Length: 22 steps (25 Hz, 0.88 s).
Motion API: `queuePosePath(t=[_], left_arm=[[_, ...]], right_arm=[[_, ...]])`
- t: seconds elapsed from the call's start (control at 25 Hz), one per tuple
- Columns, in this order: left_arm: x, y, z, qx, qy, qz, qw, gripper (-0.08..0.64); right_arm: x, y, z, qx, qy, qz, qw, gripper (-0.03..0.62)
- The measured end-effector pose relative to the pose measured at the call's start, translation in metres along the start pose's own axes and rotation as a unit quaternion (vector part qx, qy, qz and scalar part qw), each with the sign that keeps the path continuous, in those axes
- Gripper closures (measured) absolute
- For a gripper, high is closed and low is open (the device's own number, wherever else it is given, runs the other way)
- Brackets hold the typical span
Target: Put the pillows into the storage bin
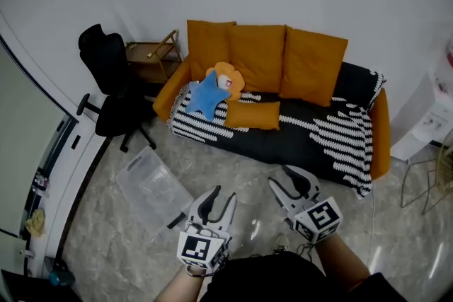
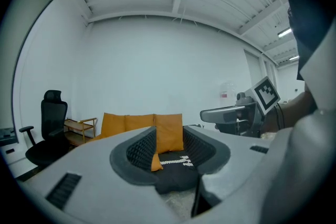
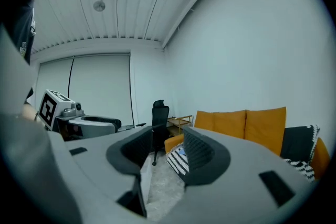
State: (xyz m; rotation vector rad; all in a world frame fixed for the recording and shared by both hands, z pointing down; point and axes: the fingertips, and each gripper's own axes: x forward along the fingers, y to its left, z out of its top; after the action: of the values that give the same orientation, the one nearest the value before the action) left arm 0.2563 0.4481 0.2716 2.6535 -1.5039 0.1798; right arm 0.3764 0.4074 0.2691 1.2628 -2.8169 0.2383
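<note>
Clear bin [image 1: 150,189] on floor [image 1: 244,170] near sofa [image 1: 322,141]; orange pillow [image 1: 253,114], blue star pillow [image 1: 205,97] on sofa seat. Left claw [image 1: 221,196], right claw [image 1: 282,179] spread, holding nothing.

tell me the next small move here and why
Probably step toward the sofa and reach the right gripper for the small orange pillow on its seat: that gripper and the left gripper stand open, empty and well short of it.
</note>
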Motion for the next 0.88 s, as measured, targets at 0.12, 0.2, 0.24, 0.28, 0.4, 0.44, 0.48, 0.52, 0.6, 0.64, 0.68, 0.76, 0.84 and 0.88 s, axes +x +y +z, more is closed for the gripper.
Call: queuePosePath(t=[0.12,0.2,0.24,0.28,0.4,0.44,0.48,0.52,0.6,0.64,0.68,0.76,0.84,0.88], left_arm=[[0.010,-0.015,0.000,-0.003,0.002,0.014,0.9999,0.402],[0.015,-0.025,0.002,-0.002,0.002,0.022,0.9997,0.393],[0.018,-0.030,0.003,-0.002,0.002,0.026,0.9997,0.389],[0.021,-0.034,0.003,-0.002,0.002,0.029,0.9996,0.387],[0.030,-0.045,0.003,-0.003,0.007,0.032,0.9994,0.377],[0.032,-0.047,0.003,-0.003,0.009,0.032,0.9994,0.377],[0.035,-0.048,0.003,-0.003,0.010,0.032,0.9994,0.377],[0.037,-0.047,0.004,-0.002,0.011,0.032,0.9994,0.376],[0.042,-0.042,0.005,-0.002,0.011,0.033,0.9994,0.373],[0.045,-0.039,0.005,-0.003,0.011,0.033,0.9994,0.371],[0.048,-0.035,0.004,-0.004,0.011,0.033,0.9994,0.371],[0.054,-0.026,0.004,-0.005,0.009,0.031,0.9995,0.371],[0.060,-0.013,0.003,-0.007,0.007,0.027,0.9996,0.370],[0.063,-0.006,0.003,-0.009,0.006,0.025,0.9996,0.370]], right_arm=[[-0.008,-0.015,0.001,-0.003,-0.001,0.016,1.000,0.397],[-0.014,-0.025,0.003,-0.006,-0.002,0.026,1.000,0.390],[-0.017,-0.029,0.003,-0.008,-0.003,0.030,1.000,0.384],[-0.019,-0.034,0.003,-0.010,-0.003,0.034,0.999,0.379],[-0.022,-0.050,0.003,-0.009,-0.004,0.038,0.999,0.370],[-0.022,-0.055,0.003,-0.005,-0.004,0.038,0.999,0.365],[-0.022,-0.058,0.003,-0.001,-0.004,0.037,0.999,0.362],[-0.020,-0.062,0.002,0.002,-0.004,0.036,0.999,0.360],[-0.015,-0.066,0.002,0.003,-0.002,0.037,0.999,0.351],[-0.011,-0.067,0.001,0.003,-0.001,0.038,0.999,0.344],[-0.006,-0.068,0.001,0.003,0.001,0.039,0.999,0.341],[0.004,-0.070,0.001,0.002,0.004,0.038,0.999,0.337],[0.016,-0.072,0.001,0.001,0.007,0.035,0.999,0.333],[0.023,-0.072,0.001,0.000,0.009,0.033,0.999,0.331]])
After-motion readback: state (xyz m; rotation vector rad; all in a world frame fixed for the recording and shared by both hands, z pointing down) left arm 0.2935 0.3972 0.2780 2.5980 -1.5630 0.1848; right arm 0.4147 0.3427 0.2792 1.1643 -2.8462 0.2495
